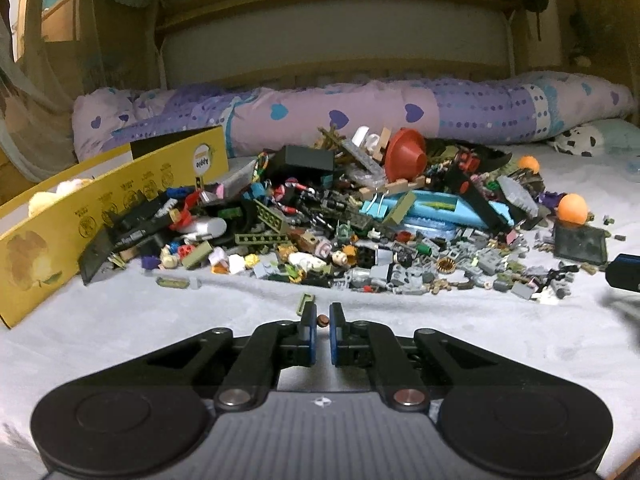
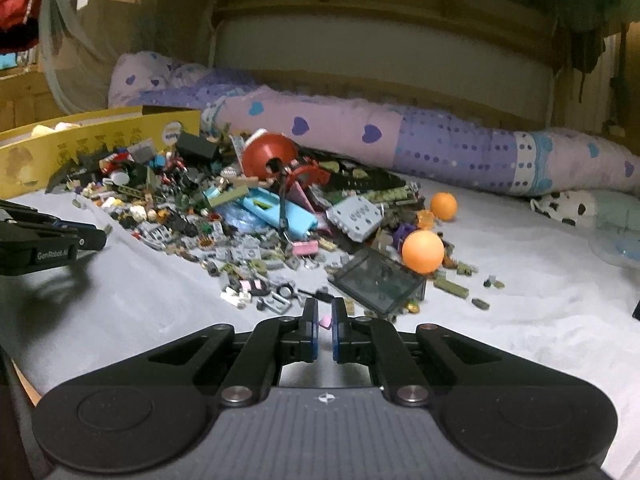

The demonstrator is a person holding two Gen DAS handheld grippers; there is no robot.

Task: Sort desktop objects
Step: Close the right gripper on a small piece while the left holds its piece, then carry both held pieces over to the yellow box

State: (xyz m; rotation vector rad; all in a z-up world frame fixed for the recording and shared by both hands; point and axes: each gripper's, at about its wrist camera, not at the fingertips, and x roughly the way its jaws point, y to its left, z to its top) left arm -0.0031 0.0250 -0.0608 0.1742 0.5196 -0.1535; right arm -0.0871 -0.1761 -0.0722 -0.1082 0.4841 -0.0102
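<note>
A big pile of small toy bricks and parts (image 1: 360, 224) lies on a white sheet (image 1: 160, 320), also in the right wrist view (image 2: 248, 220). My left gripper (image 1: 322, 320) is shut on a small brown round piece (image 1: 322, 321), just in front of the pile's near edge. My right gripper (image 2: 325, 322) is shut on a small pink piece (image 2: 325, 323) at the pile's near edge, beside a dark clear box (image 2: 380, 280). The left gripper also shows at the left of the right wrist view (image 2: 92, 238).
A yellow cardboard box (image 1: 100, 200) stands at the left of the pile. Two orange balls (image 2: 423, 251) (image 2: 443, 206) lie at the right. A red funnel-shaped part (image 1: 404, 154) tops the pile. A rolled purple quilt (image 1: 360, 116) lies behind.
</note>
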